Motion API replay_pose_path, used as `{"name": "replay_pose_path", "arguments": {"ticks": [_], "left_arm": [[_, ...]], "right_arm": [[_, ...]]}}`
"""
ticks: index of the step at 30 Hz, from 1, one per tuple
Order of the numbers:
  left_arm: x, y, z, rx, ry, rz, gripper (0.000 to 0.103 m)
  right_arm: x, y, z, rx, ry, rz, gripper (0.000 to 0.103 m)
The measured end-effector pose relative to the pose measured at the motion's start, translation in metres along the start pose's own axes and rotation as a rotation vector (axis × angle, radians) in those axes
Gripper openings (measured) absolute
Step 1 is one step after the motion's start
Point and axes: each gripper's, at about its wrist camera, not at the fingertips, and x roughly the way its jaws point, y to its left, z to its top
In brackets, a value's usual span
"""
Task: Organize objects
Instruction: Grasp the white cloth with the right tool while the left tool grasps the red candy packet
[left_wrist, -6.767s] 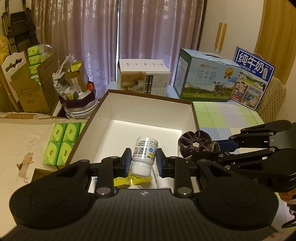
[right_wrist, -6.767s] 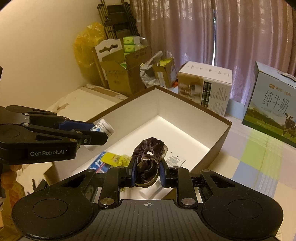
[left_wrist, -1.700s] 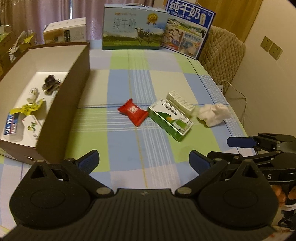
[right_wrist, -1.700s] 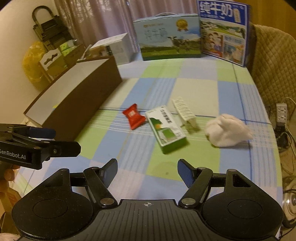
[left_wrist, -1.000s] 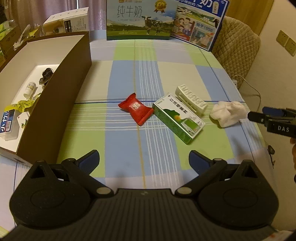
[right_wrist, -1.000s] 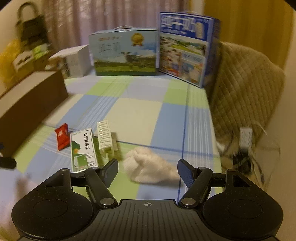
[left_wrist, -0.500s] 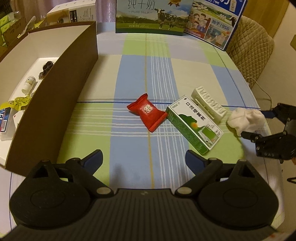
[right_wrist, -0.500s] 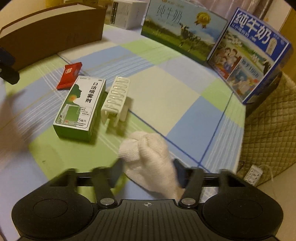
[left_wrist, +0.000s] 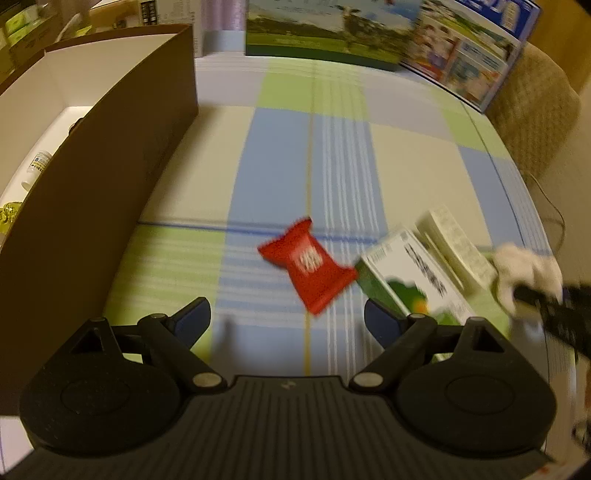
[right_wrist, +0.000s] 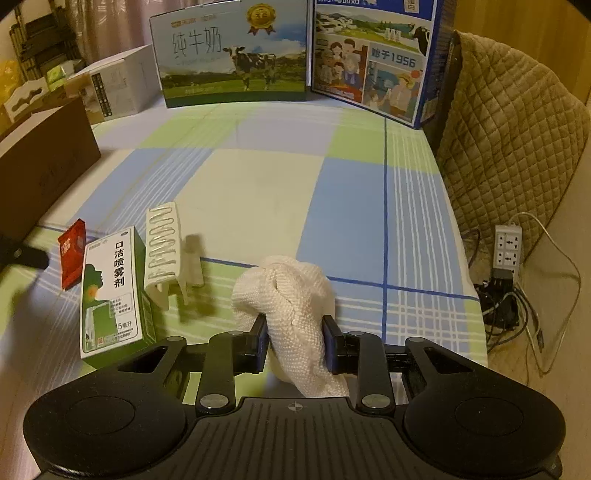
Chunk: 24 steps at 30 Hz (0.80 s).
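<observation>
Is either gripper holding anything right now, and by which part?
The right gripper is shut on the white knitted cloth, pinched across its near bunched end. The left gripper is open, holding nothing.

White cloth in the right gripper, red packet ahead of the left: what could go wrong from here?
1. The right gripper pinches only the middle of the white cloth; loose folds bulge out both ends and could slip or drag.
2. A trailing fold might snag the white clip or nudge the green spray box nearby.
3. The left gripper is open short of the flat red packet, and its view is blurred, so closing now may miss.
</observation>
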Motion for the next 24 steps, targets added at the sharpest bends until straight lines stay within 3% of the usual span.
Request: {"name": "replay_pose_path", "arguments": {"ticks": [7,12,18,20,24], "left_arm": [[0.032,0.001,0.027,-0.032,-0.001,0.041,0.088],[0.050,0.005,0.030,-0.028,0.036,0.040,0.078],[0.050,0.014,0.023,-0.004,0.038,0.018,0.058],[0.048,0.015,0.021,0.016,0.028,0.007,0.042],[0.046,0.014,0.020,0.049,0.028,-0.017,0.026]], "right_arm": [[-0.001,-0.004,-0.001,0.028,0.004,0.013,0.027],[0.000,-0.004,-0.001,0.031,0.006,0.017,0.027],[0.002,-0.004,0.000,0.028,0.010,0.019,0.027],[0.003,-0.004,0.000,0.026,0.011,0.020,0.027],[0.003,-0.004,0.000,0.028,0.010,0.021,0.027]]}}
